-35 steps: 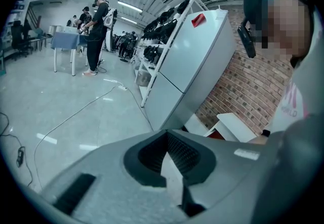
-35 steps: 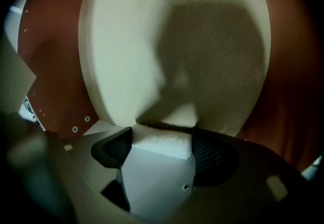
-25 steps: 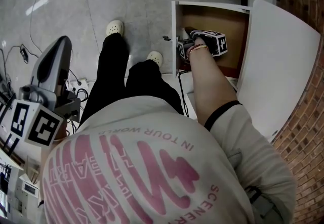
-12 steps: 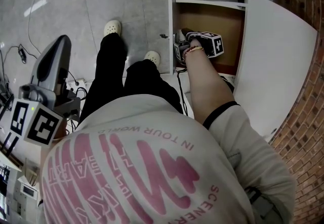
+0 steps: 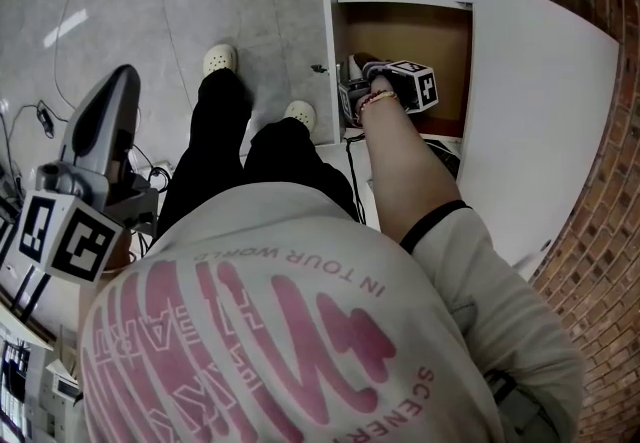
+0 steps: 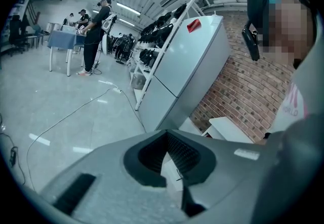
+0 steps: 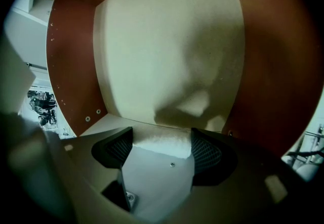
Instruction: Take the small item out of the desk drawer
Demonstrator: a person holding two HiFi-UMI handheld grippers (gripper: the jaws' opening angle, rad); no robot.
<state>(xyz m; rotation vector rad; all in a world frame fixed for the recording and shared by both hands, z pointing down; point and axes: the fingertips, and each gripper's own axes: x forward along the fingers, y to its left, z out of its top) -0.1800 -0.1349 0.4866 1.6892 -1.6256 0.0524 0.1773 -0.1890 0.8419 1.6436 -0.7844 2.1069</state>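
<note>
Right gripper view: I see my right tool (image 7: 163, 141) pointing down into the open drawer (image 7: 167, 51). Its two pads pinch a small white item (image 7: 161, 147), which fills the gap from one pad to the other, over the pale drawer bottom. In the head view my right hand (image 5: 385, 99) is inside the drawer, beside the white surface (image 5: 545, 111). My left tool (image 6: 168, 139) is pressed together with nothing in it. I hold it over the grey floor (image 5: 150, 21), well apart from the drawer.
</note>
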